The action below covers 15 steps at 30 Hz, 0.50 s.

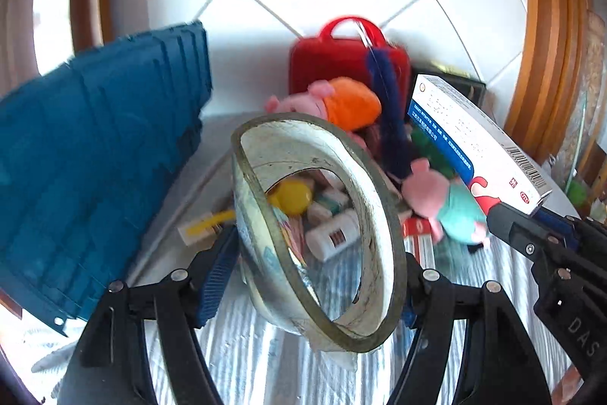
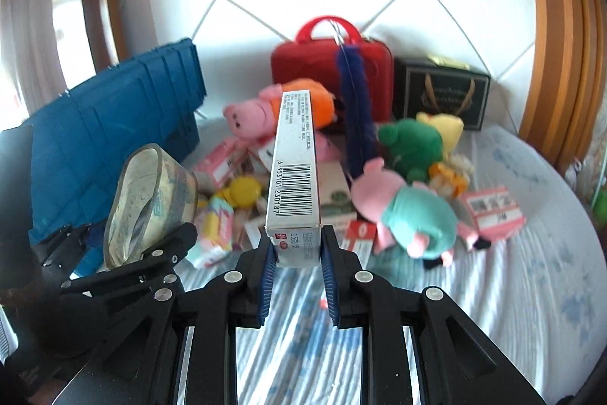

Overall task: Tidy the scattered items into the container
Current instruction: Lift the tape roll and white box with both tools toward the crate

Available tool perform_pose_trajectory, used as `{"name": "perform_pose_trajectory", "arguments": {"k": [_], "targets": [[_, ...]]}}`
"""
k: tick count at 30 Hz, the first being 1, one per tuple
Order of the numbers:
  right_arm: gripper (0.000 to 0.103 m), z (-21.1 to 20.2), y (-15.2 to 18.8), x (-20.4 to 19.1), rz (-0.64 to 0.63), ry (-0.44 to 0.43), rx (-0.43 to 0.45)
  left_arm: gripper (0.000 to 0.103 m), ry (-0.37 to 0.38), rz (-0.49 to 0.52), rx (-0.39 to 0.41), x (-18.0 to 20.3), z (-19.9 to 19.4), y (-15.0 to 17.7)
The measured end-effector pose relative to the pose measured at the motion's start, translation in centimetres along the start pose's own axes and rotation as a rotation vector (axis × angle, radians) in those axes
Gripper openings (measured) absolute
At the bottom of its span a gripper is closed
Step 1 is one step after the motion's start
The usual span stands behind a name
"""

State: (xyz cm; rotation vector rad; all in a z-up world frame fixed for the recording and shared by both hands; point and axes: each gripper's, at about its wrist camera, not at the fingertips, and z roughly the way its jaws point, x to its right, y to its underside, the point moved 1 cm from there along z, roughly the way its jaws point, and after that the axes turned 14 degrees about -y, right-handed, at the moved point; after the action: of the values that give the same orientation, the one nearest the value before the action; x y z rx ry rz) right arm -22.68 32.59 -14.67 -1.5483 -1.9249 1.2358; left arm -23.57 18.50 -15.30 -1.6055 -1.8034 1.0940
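My left gripper is shut on a worn roll of clear tape, held tilted above the striped cloth; the right wrist view shows the roll at lower left. My right gripper is shut on one end of a long white medicine box that points away from me; the box also shows at the right of the left wrist view. The blue plastic crate stands to the left, beside the pile.
On the striped cloth lie an orange-clad pig plush, a teal-clad pig plush, a green frog plush, a blue feather wand, pink cartons and white bottles. A red case and dark box stand against the tiled wall.
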Motion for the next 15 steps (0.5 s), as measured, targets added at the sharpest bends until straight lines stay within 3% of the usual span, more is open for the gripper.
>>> {"name": "perform_pose_trajectory", "arguments": {"k": [6,11,15], "targets": [[0.022,-1.2,-4.4,-4.5,-0.101,-0.074,0.086,0.070,-0.108,-0.063,0.112,-5.7,-2.7,-4.5],[0.022,-0.8,-8.6,-11.5,-0.200,-0.149,0.158,0.070,-0.178,-0.109,0.207,-12.7,-4.3,-8.2],[0.022,0.9,-12.0,-18.5,-0.254,-0.202,0.196,0.070,-0.211,-0.120,0.216,-19.9,-3.3,-10.8]]}}
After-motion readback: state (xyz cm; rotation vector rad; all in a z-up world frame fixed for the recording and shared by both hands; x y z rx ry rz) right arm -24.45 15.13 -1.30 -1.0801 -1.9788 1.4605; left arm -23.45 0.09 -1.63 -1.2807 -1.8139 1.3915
